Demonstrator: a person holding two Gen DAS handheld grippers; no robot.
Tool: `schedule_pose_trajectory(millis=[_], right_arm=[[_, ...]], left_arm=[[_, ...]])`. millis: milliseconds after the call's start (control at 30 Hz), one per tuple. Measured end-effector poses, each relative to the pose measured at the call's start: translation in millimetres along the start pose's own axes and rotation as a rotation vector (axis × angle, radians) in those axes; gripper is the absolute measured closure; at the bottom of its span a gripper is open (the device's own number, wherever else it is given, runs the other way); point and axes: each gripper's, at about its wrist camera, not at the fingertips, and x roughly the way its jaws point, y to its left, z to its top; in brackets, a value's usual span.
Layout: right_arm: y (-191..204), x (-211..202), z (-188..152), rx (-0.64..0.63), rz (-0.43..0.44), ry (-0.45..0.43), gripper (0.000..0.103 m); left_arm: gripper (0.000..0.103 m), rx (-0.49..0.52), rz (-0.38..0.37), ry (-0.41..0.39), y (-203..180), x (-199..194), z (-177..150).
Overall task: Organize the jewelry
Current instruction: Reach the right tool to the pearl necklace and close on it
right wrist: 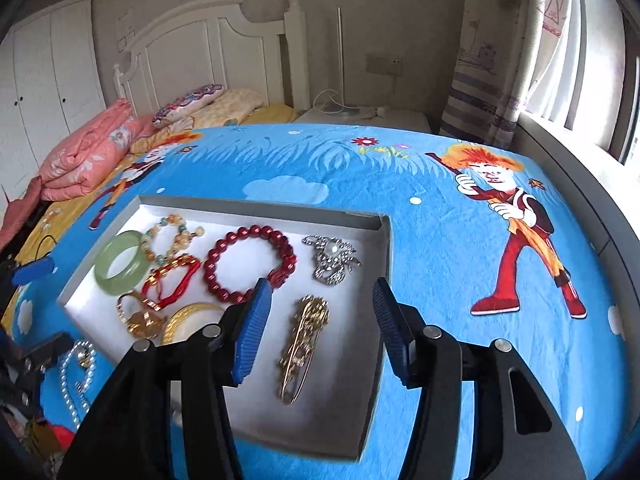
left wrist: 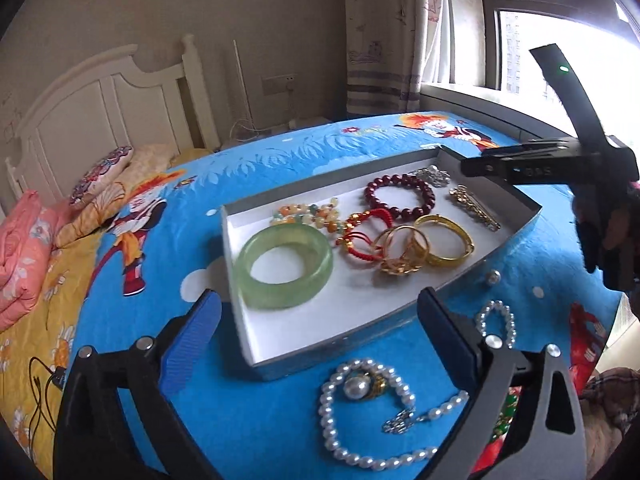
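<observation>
Bedroom light falls from a window point(left wrist: 560, 40) onto a bed point(right wrist: 400, 184) spread with a blue cartoon-print sheet, a white headboard point(right wrist: 208, 44) at its far end and a folded pink quilt point(right wrist: 88, 152) beside the pillows.

On the sheet lies a shallow grey tray point(right wrist: 376, 320) with a white floor, its long axis running from the left gripper's side toward the window side in the left wrist view. Inside it, a green jade bangle point(left wrist: 285, 270) lies flat at the end nearest the left gripper; a dark red bead bracelet point(right wrist: 250, 264) lies flat near the middle; gold bangles point(left wrist: 424, 246) overlap each other beside a red cord bracelet point(left wrist: 362, 234); a pastel bead bracelet point(left wrist: 308, 216) sits toward the far wall. A gold brooch pin point(right wrist: 304, 344) lies with its long axis running nearly straight away from the right gripper, and a silver brooch point(right wrist: 332, 258) sits just beyond it.

Outside the tray, on the sheet, a pearl necklace point(left wrist: 360, 404) loops near the left gripper, with a small pearl bracelet point(left wrist: 496, 320) nearby.

Right gripper point(right wrist: 318, 320) hovers over the tray's near end, spread wide and holding nothing, the gold pin between its fingers in view. Left gripper point(left wrist: 320, 332) is likewise wide apart and holding nothing, straddling the tray's near corner.
</observation>
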Motion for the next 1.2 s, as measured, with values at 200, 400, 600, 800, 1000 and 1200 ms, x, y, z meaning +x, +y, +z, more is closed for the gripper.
schedule_pose_trajectory(millis=[200, 400, 600, 800, 1000, 1200], right_arm=[[7, -44, -38, 0.000, 0.052, -0.048, 0.043], [12, -54, -67, 0.019, 0.086, -0.059, 0.043], [17, -54, -69, -0.002, 0.070, -0.067, 0.043], [43, -53, -80, -0.094, 0.147, -0.047, 0.043], [67, -48, -88, -0.166, 0.210, 0.002, 0.043], [93, -53, -96, -0.265, 0.278, 0.026, 0.043]], left_arm=[[0.002, -0.172, 0.043, -0.001, 46, -11, -14], [0.002, -0.349, 0.029, -0.001, 79, -13, -25], [0.002, -0.321, 0.012, 0.042, 72, -2, -24], [0.002, -0.293, 0.012, 0.063, 66, 3, -24], [0.002, -0.331, -0.009, 0.070, 73, 5, -25], [0.002, -0.332, -0.007, 0.070, 73, 5, -25]])
